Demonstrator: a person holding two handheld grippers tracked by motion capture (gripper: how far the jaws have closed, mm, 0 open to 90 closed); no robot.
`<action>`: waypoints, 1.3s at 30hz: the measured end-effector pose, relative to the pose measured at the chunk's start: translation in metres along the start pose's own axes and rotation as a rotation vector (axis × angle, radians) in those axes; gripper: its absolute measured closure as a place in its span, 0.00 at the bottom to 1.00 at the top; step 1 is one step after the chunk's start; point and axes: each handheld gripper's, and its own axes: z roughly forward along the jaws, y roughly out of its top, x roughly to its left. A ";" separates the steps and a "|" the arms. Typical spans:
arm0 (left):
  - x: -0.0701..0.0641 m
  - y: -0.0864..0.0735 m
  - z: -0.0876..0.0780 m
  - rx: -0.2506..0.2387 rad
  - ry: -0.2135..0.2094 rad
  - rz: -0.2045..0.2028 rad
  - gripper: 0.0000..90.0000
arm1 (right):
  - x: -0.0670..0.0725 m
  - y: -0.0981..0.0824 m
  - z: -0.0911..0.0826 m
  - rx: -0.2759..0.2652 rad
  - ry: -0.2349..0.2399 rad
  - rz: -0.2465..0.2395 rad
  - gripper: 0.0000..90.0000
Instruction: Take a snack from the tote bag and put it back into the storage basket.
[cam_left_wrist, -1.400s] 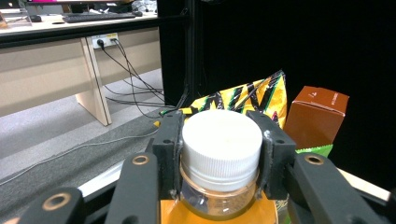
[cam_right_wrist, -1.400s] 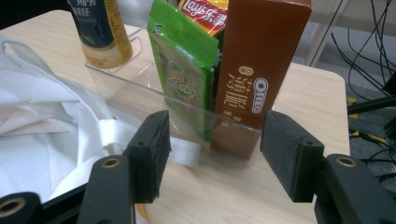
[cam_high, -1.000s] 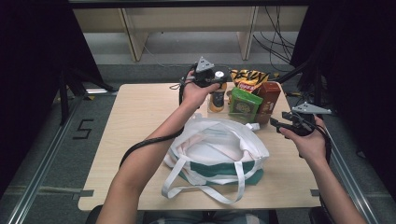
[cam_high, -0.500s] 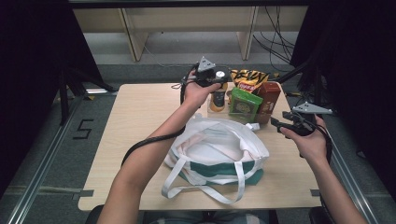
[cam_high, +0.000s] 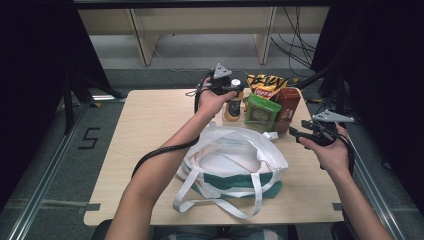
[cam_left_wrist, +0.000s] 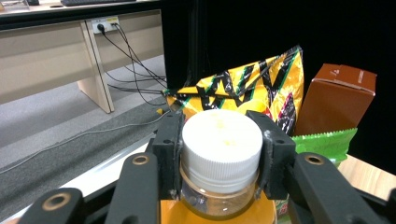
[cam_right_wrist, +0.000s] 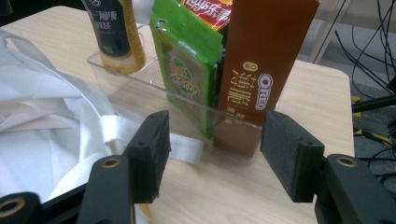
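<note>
White tote bag (cam_high: 232, 162) sprawls on my counter (cam_high: 150, 125), behind it the clear tray (cam_right_wrist: 140, 88) where my left tool (cam_left_wrist: 219, 154) clamps the bottle's white cap (cam_left_wrist: 222, 140), right tool (cam_right_wrist: 212, 154) apart, empty.

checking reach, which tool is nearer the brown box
Right. The right tool hangs open just beside the brown box, not touching. The left tool is farther, shut on the bottle cap.
</note>
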 end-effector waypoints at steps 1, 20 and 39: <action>0.000 -0.001 0.000 0.001 -0.001 -0.002 0.65 | 0.001 0.000 0.000 0.006 -0.004 0.008 0.48; 0.001 -0.010 0.003 0.054 0.027 -0.020 0.65 | 0.001 0.001 -0.004 0.012 -0.006 0.035 0.48; 0.000 -0.016 0.006 0.115 0.026 -0.003 0.65 | 0.001 0.000 -0.002 0.010 0.002 0.035 0.48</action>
